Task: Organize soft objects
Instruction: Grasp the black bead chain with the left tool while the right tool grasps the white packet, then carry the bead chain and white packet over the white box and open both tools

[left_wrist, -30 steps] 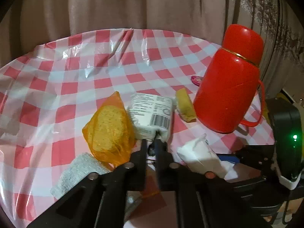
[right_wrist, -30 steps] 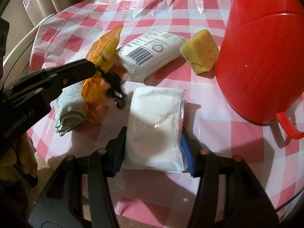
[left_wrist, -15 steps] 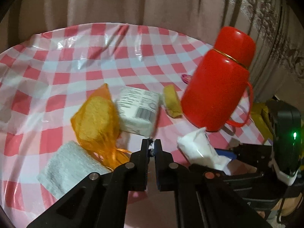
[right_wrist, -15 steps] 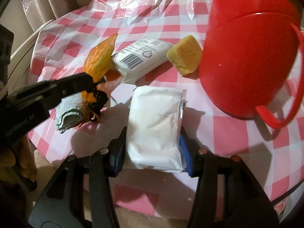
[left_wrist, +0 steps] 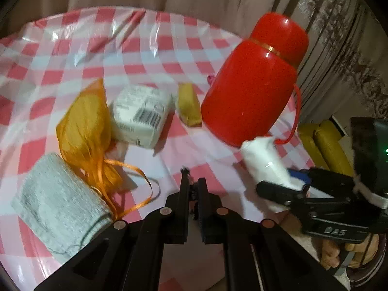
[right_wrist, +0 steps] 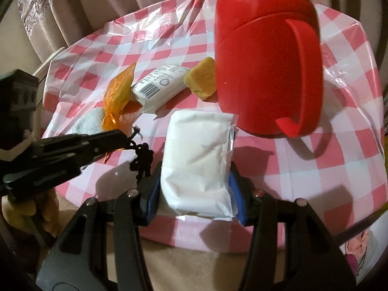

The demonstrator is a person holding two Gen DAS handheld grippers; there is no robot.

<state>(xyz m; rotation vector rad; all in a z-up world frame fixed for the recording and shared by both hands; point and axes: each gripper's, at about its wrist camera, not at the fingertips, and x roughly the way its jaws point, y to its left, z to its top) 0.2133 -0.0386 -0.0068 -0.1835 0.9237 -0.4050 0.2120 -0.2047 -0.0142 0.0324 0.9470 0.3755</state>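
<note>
My right gripper (right_wrist: 195, 184) is shut on a white soft pack (right_wrist: 198, 150), blue pads pressing both its sides, just above the table's near edge; the same pack (left_wrist: 264, 160) shows at right in the left wrist view. My left gripper (left_wrist: 192, 181) is shut, and a small black knotted band (right_wrist: 141, 160) dangles from its tips. On the checked cloth lie an orange mesh pouch (left_wrist: 84, 118) with loose ribbon, a barcode pack (left_wrist: 140, 116), a yellow sponge (left_wrist: 189, 106) and a folded grey towel (left_wrist: 58, 198).
A tall red flask (left_wrist: 252, 82) with a handle stands right of the sponge, close behind the held pack. The round table (left_wrist: 145, 48) is covered in shiny plastic, with curtains behind. Yellow cushions (left_wrist: 325, 143) sit off the table's right edge.
My right gripper has risen and drawn back with the white pack, which hangs above the near edge. My left gripper pulled back from the orange pouch and barcode pack, still shut.
</note>
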